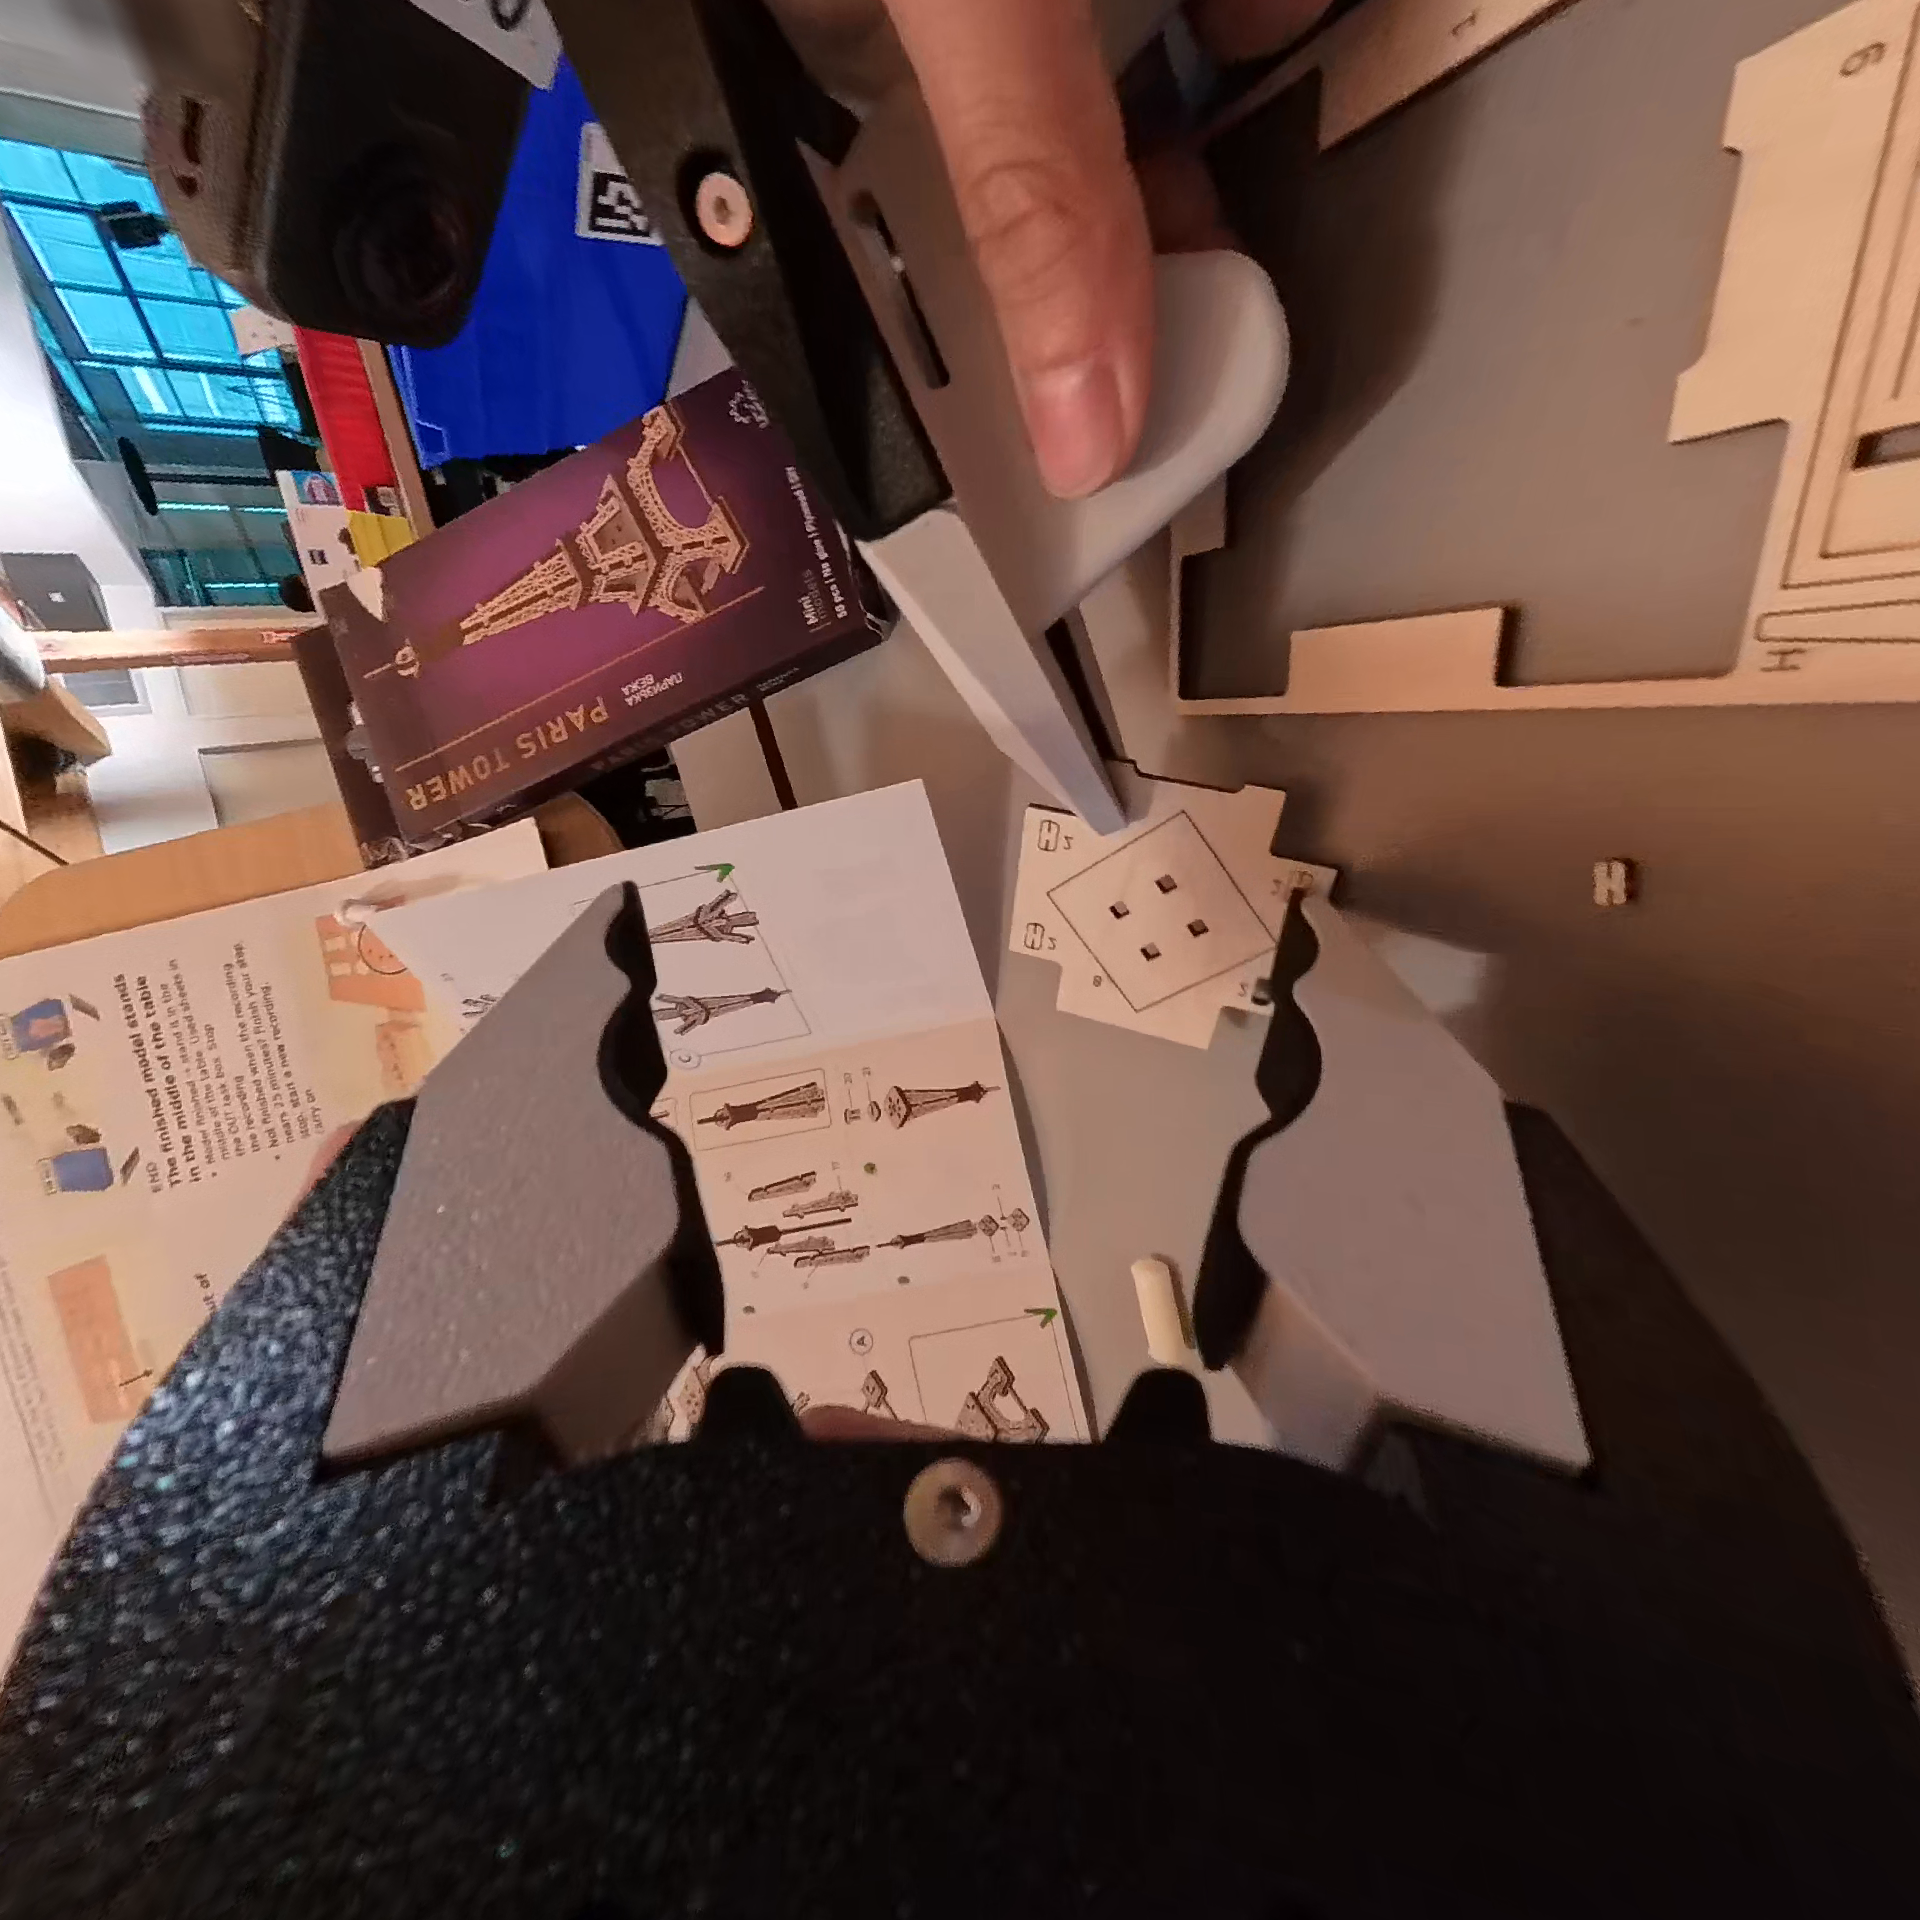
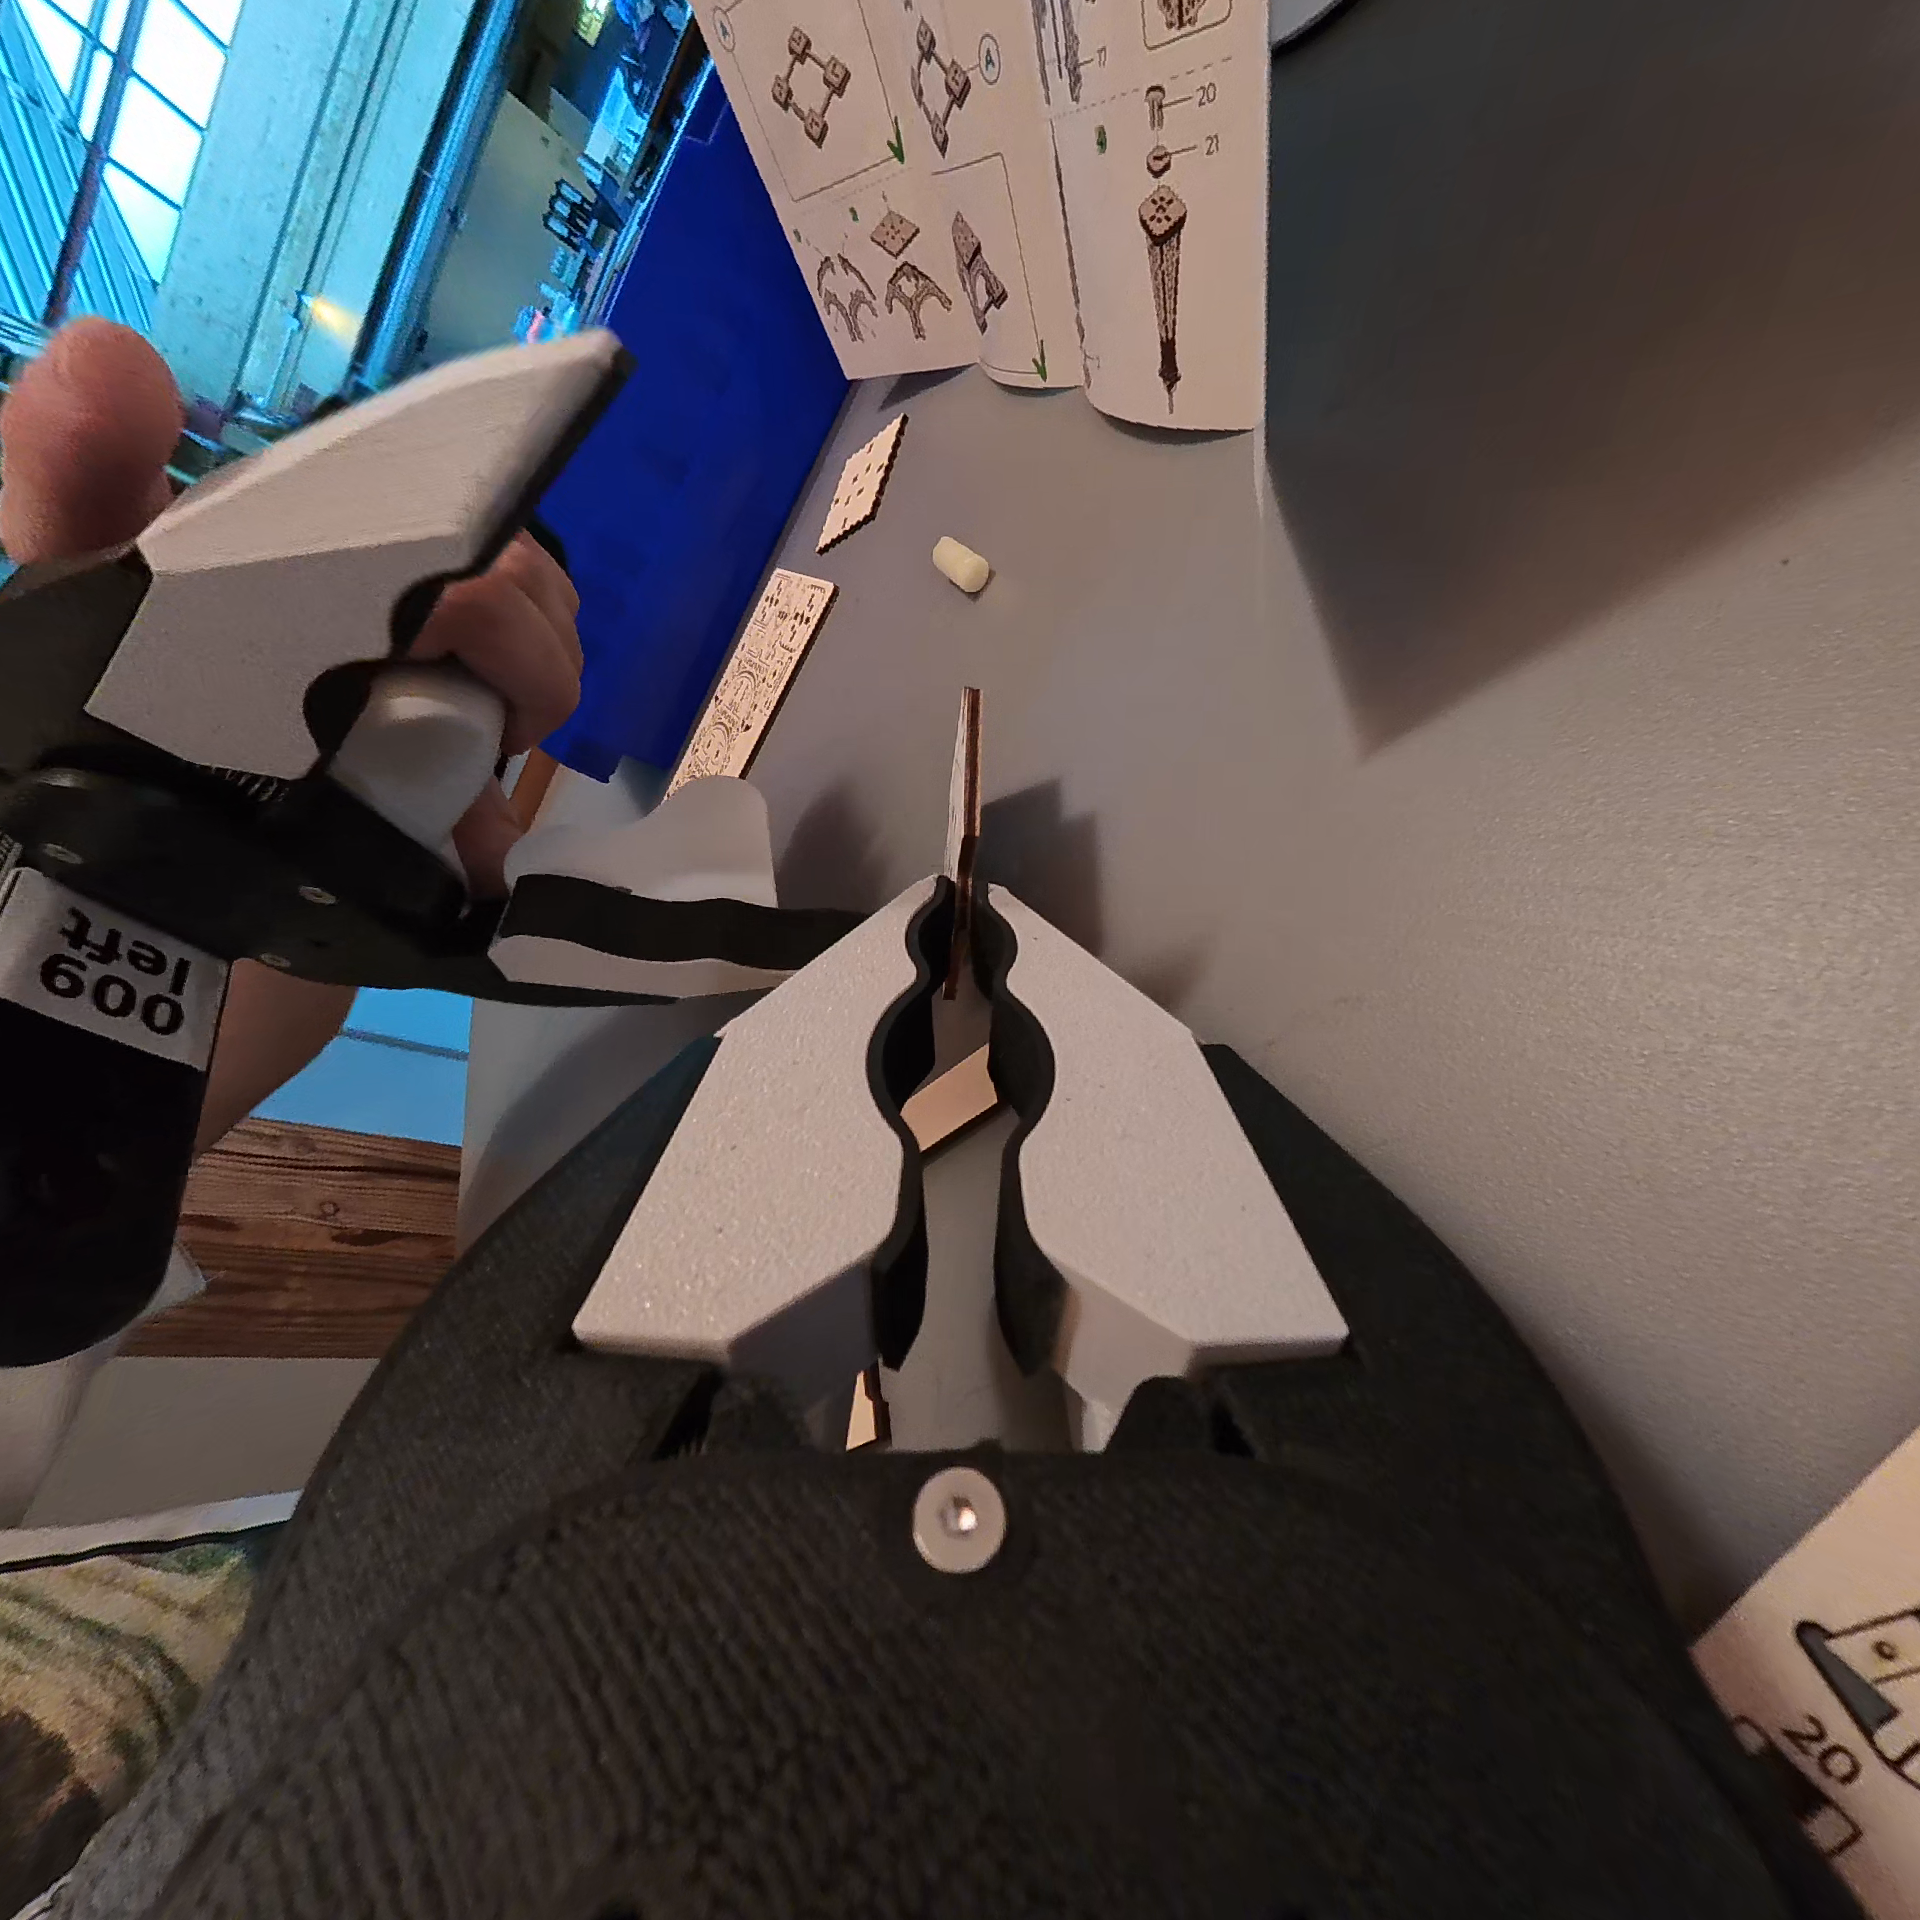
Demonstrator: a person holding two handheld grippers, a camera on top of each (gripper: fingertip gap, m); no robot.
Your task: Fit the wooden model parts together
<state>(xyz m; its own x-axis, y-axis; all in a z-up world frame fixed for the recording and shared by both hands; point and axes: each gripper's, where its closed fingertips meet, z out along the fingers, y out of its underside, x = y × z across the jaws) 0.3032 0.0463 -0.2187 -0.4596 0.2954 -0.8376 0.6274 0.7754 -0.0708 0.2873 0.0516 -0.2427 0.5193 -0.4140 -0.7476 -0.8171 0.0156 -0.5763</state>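
Nearest us, our right hand-held gripper [image 2: 961, 914] is clamped on a thin wooden plate [image 2: 966, 769], held edge-on just above the grey tabletop [image 2: 1507, 935]. Our left hand-held gripper [image 1: 961, 935] has its fingers spread wide with nothing between them; its right fingertip meets one corner of that same square plate, which has four small holes in its middle. Just beyond lie a small pale peg [image 2: 961, 563], two more laser-cut wooden pieces [image 2: 860, 484] and the folded instruction sheet [image 2: 1039, 187]. Farther off, the purple model box [image 1: 613, 603] stands tilted.
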